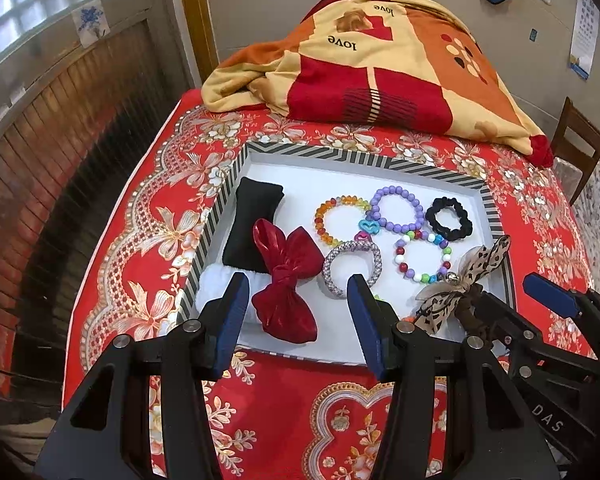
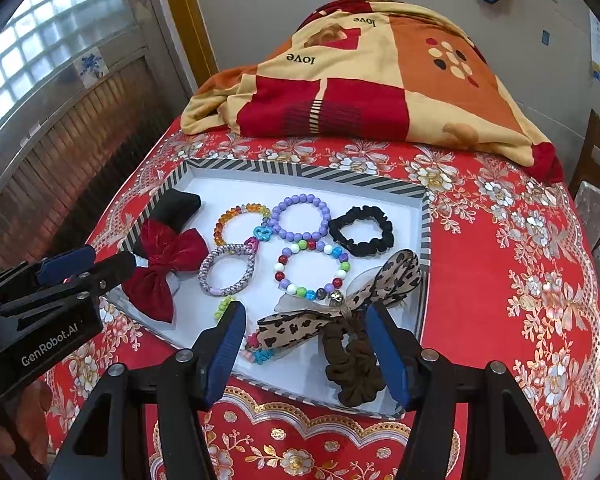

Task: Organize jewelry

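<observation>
- Your left claw (image 1: 298,312) hangs wide and empty at the near edge of the striped tray (image 1: 236,168), with the red velvet bow (image 1: 288,276) between its fingers.
- Your right claw (image 2: 306,348) is also wide and holds nothing; the leopard bow scrunchie (image 2: 340,320) lies between its fingers.
- It seems you are about to pick a piece; the next move asks you to lower one claw and close it on a single item.
- In the tray I count four bead bracelets fully visible, such as the purple bracelet (image 2: 300,218), two bows, one black scrunchie (image 2: 360,230) and one black cushion (image 1: 254,224).
- The tray rests on the red floral tabletop (image 2: 500,280).
</observation>
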Motion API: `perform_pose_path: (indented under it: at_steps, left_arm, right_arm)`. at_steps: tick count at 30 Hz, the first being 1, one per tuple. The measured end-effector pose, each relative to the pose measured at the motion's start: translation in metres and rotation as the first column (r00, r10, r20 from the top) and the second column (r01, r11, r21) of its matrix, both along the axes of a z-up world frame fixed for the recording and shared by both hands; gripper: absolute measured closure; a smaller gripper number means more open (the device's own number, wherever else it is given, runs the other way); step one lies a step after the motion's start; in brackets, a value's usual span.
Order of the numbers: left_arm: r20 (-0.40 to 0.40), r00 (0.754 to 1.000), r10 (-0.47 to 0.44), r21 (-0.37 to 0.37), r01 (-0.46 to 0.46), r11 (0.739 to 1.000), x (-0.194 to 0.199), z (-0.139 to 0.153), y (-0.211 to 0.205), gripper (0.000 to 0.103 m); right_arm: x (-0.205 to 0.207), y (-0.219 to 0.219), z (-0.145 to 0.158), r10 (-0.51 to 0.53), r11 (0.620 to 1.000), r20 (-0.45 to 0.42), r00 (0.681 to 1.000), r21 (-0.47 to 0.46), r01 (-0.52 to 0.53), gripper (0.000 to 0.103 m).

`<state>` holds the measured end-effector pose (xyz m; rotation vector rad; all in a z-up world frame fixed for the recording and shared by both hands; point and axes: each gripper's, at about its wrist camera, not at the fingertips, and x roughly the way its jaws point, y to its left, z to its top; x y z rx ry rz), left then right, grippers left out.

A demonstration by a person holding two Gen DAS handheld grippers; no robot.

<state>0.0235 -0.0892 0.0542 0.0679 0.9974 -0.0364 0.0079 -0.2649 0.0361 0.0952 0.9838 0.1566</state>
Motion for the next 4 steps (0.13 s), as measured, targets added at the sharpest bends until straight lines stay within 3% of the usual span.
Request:
perform_pose_path:
  at_steps: [4]
  left_arm:
    - [0.002, 1.0, -0.004, -0.005, 0.004, 1.0, -0.001, 0.0, -0.001, 0.052]
  right_arm:
    - [-0.002, -0.013, -0.001, -0.02, 1.0, 0.009, 1.0, 0.001, 0.02, 0.042]
